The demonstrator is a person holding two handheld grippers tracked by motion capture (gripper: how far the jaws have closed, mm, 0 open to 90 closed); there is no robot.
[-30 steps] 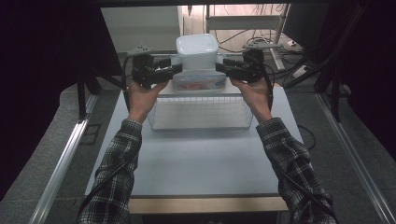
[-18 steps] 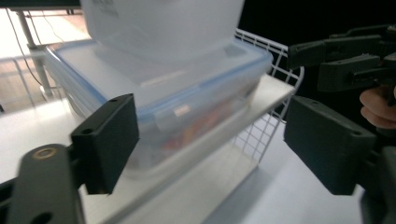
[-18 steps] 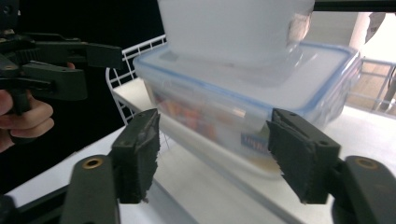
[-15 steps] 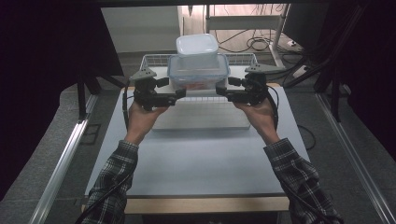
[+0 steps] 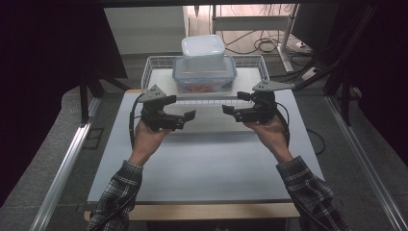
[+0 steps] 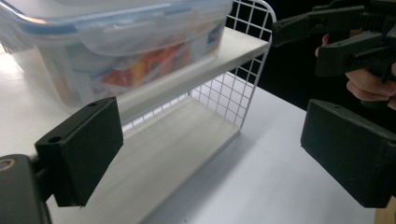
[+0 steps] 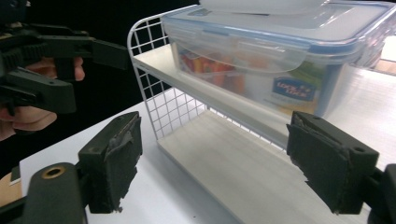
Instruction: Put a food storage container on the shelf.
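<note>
The left hand-held gripper (image 5: 188, 115) hovers wide and empty over the tabletop (image 5: 207, 163); the stacked containers (image 5: 205, 70) sit on the wire rack (image 5: 156, 65) behind; the right hand-held gripper (image 5: 230, 111) is likewise wide; probably a release step, next calling for withdrawal.

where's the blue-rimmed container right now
The blue-rimmed container sits on the top shelf of the white wire rack at the far middle of the table in the high view, under a smaller white container, beyond both open grippers.
</note>
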